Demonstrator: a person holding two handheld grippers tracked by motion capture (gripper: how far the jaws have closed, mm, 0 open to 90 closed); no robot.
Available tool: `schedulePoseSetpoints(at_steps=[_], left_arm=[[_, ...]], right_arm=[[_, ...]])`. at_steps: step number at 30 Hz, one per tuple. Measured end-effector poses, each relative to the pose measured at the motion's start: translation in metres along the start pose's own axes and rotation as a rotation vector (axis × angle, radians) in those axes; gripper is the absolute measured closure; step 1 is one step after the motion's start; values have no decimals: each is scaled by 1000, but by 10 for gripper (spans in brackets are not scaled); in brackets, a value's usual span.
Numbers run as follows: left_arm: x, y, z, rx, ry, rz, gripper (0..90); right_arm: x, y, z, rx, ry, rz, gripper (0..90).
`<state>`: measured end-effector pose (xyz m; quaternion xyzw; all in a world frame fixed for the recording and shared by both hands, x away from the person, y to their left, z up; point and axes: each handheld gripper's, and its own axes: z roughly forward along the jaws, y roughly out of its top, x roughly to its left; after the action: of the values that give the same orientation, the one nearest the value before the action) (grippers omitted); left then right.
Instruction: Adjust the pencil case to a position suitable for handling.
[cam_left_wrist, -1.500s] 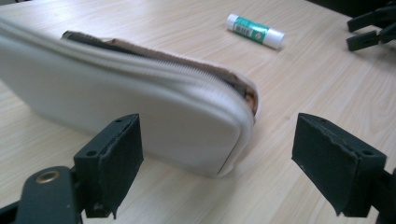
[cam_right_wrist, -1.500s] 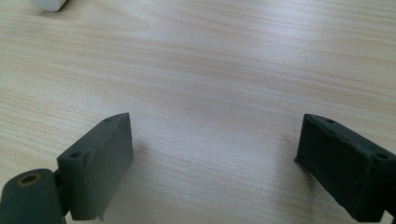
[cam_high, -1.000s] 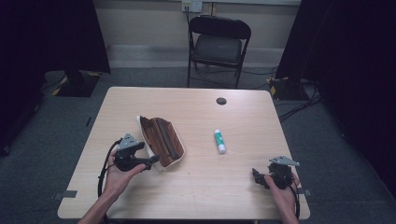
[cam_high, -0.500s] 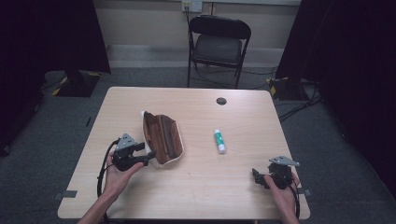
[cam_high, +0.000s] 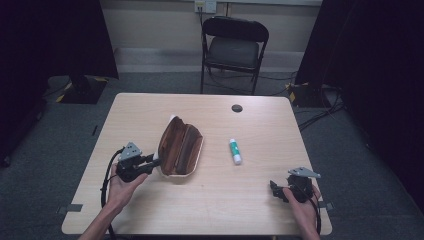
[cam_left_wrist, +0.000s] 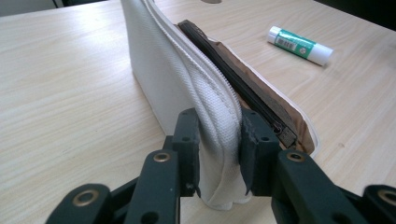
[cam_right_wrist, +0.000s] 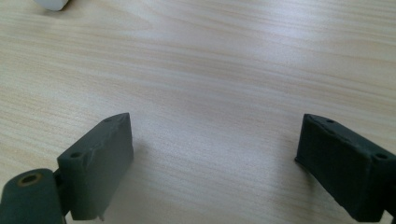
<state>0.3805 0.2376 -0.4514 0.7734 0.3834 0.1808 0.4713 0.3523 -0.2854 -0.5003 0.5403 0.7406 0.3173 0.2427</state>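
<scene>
The pencil case (cam_high: 180, 147) lay open near the middle of the counter (cam_high: 150, 210), its brown lining up and its white fabric shell rising on the side toward the left claw (cam_high: 154, 161). That claw had just been closing, and in the left gripper view its two black jaws pinched the near end of the case's white wall (cam_left_wrist: 217, 140), just beside the end of the dark zipper (cam_left_wrist: 243, 88). The fabric bulged between the pads, so the case looked soft and light, a woven cloth that would fold and sag rather than hold its shape. A grip on the thick seamed rim by the zipper seemed the soundest place to hold it, since the flat side panel would slip or crumple.

A glue stick (cam_high: 235, 151) lay to the right of the pencil case, well apart from it. It looked stiff, smooth and apt to roll.

The right claw (cam_high: 276, 189) rested far to the right of the case, near the counter's front edge. Its jaws stood wide apart over bare wood, holding nothing.
</scene>
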Motion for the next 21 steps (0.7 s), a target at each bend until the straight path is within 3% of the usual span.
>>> schedulePoseSetpoints(at_steps=[10,13,17,20,21], left_arm=[[0,-3,-9,4,-80,19,771],[-2,-3,-13,7,-108,43,779],[-6,-5,-15,2,-119,38,779],[-6,-5,-13,3,-105,28,719],[-7,-5,-12,12,-86,32,612]], right_arm=[[0,0,0,0,0,0,97],[0,0,0,0,0,0,97],[0,0,0,0,0,0,97],[0,0,0,0,0,0,97],[0,0,0,0,0,0,97]])
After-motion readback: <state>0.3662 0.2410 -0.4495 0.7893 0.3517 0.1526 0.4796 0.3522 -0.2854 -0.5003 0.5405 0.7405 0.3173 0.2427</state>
